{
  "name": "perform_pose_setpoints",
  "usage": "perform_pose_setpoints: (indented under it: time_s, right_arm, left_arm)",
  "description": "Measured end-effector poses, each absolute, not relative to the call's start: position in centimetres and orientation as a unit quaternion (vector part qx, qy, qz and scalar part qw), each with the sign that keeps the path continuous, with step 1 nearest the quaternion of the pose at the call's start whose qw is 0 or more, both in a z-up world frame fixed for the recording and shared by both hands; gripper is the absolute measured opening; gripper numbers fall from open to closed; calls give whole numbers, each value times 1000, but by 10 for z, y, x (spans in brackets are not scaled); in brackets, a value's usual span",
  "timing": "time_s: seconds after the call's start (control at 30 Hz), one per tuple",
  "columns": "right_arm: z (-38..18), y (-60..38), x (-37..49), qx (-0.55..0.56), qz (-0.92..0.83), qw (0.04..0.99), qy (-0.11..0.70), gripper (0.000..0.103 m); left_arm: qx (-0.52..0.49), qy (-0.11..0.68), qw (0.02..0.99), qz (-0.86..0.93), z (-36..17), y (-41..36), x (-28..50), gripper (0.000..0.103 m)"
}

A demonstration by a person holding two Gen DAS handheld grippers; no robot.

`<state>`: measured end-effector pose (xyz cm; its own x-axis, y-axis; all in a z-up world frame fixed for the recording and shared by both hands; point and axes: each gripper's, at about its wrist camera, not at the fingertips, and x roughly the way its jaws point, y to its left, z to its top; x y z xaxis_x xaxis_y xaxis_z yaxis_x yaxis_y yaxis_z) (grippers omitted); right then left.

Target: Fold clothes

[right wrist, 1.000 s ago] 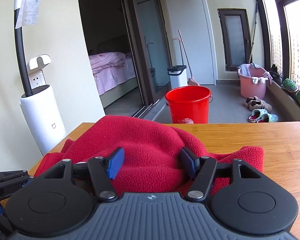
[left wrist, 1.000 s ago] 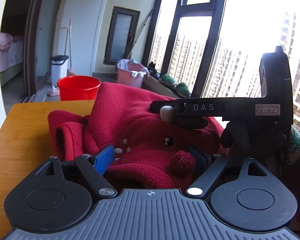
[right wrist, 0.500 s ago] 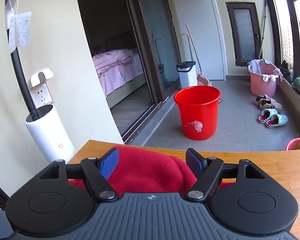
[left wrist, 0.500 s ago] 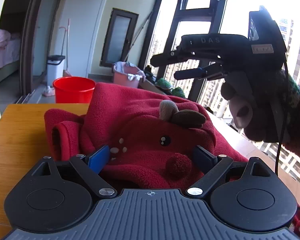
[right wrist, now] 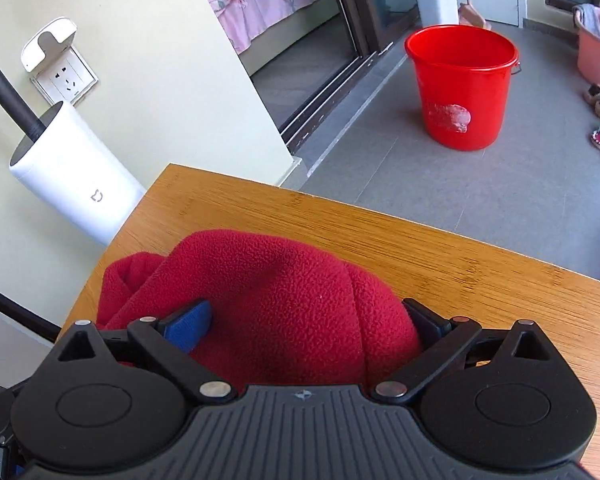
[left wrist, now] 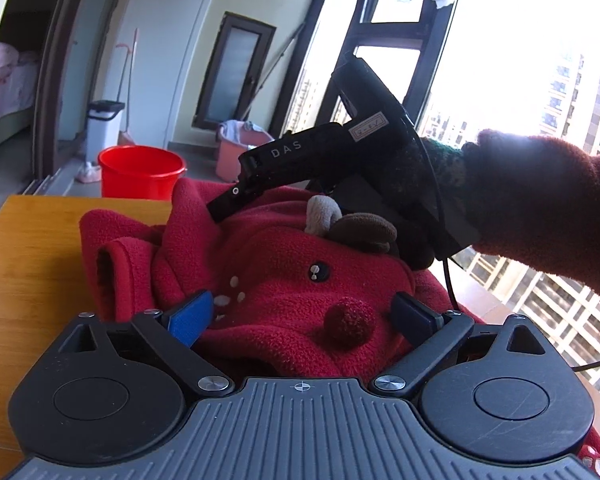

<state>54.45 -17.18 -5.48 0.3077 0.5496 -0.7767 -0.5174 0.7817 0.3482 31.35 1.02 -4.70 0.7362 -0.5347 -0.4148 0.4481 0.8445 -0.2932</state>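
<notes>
1. A red fleece garment (left wrist: pixel 284 264) is lying bunched on the wooden table (left wrist: pixel 32 264), with a reindeer face showing on it: a dark eye, a red pompom nose (left wrist: pixel 350 322) and a brown and grey antler piece (left wrist: pixel 352 228)
2. The left gripper (left wrist: pixel 304 312) is sitting low over the near edge of the garment; its jaws have just been opening and are standing wide, released, with the fleece lying between the blue pads (left wrist: pixel 190 318) but not being pressed by them
3. The right gripper (right wrist: pixel 312 320) is pointing steeply down at the rounded red fleece (right wrist: pixel 284 300) near the table's corner; its jaws have just been opening and are spread wide, released, with the mound of fleece bulging up between them
4. From the left wrist view, the right gripper's black body (left wrist: pixel 320 160) is reaching in from the window side above the garment, carried by a hand in a dark glove and a red fleece sleeve (left wrist: pixel 540 208)
5. A red bucket (right wrist: pixel 462 84) is standing on the grey floor beyond the table, and a white cylinder (right wrist: pixel 72 176) is standing by the wall beside the table corner
</notes>
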Motion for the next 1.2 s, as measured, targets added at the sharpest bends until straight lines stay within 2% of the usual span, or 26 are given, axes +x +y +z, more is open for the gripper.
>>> perform_pose_setpoints:
  time_s: [0.07, 0.1, 0.17, 0.23, 0.27, 0.47, 0.6, 0.7, 0.83, 1.0, 1.2]
  right_arm:
    - [-52, -167, 536, 11, 337, 811, 477, 81]
    - [-50, -165, 532, 8, 340, 813, 472, 76]
    - [-40, -161, 519, -4, 339, 823, 457, 51]
    - [-22, -161, 502, -22, 342, 836, 428, 36]
    - [-11, -164, 492, -21, 347, 841, 414, 34]
    - [41, -187, 418, -32, 371, 863, 342, 32]
    - [50, -198, 368, -50, 368, 875, 311, 32]
    - [51, -207, 338, -45, 372, 880, 291, 32]
    - [43, -214, 297, -45, 383, 883, 266, 32]
    - [21, -230, 259, -17, 393, 881, 262, 32]
    - [5, -253, 232, 45, 377, 892, 247, 33]
  left_arm:
    - [-89, 249, 927, -264, -47, 9, 314, 103]
    - [-90, 251, 927, -264, -47, 9, 315, 103]
    - [-91, 252, 927, -264, -47, 8, 314, 103]
    - [-89, 251, 927, -266, -47, 8, 314, 103]
    - [-89, 250, 927, -267, -46, 7, 313, 103]
    - [-64, 247, 925, -282, -44, 4, 307, 103]
    - [-3, 244, 926, -288, -38, -8, 289, 103]
    - [6, 257, 921, -291, -31, -7, 268, 103]
    - [-69, 276, 908, -308, -15, 24, 240, 103]
    - [-183, 227, 907, -303, 14, 79, 215, 103]
    - [-227, 193, 924, -238, 40, 90, 239, 103]
